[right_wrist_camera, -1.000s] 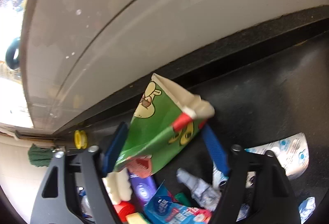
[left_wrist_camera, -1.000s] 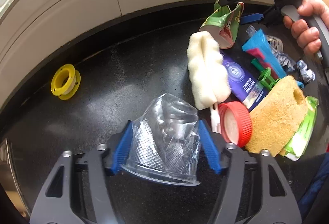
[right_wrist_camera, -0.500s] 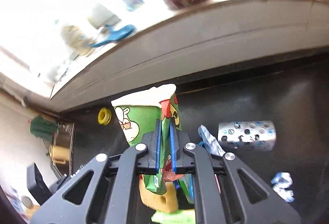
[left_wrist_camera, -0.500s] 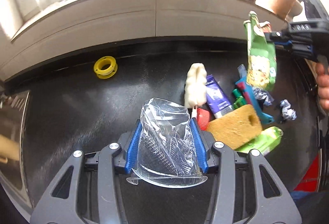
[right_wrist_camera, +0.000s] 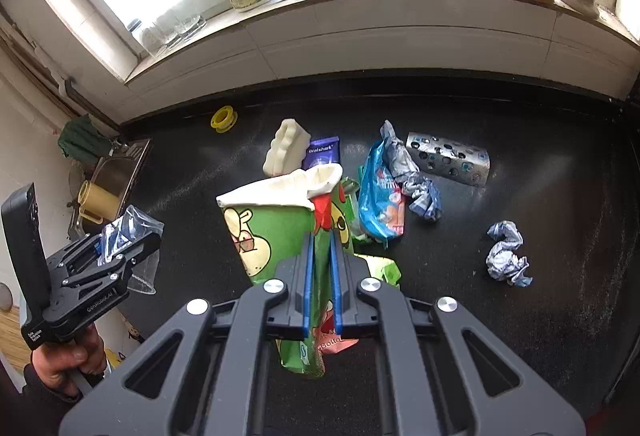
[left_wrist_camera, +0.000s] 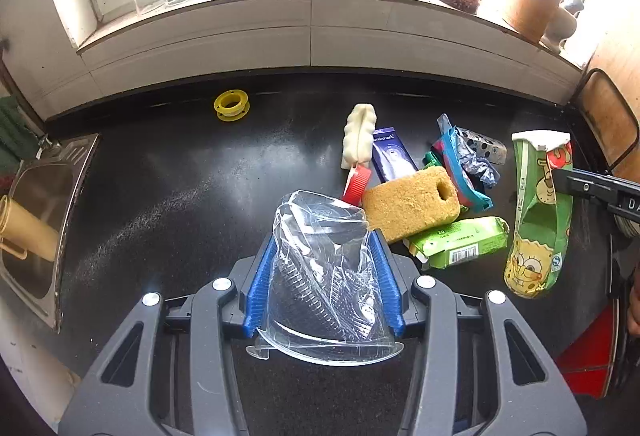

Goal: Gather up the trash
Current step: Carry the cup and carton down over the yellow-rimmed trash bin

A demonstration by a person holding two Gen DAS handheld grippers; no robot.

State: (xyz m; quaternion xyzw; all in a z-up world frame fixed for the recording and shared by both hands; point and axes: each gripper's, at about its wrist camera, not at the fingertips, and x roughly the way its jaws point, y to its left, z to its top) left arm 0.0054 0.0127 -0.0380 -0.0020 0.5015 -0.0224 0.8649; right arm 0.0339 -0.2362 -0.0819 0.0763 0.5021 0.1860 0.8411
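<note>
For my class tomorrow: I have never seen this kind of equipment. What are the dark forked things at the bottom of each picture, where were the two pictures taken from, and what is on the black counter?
There is no robot. A person holds a two-finger gripper in each hand, and a camera on each looks along its fingers.

The left gripper pinches a crushed clear plastic cup. The right gripper is shut on a flattened green cartoon paper cup. Each gripper also shows from the side in the other's picture.

On the black counter lie a tan sponge, a green wipes pack, a red cap, a purple box, a white foam brush, a blue wrapper, crumpled paper and a yellow spool. A sink sits at the left.
</note>
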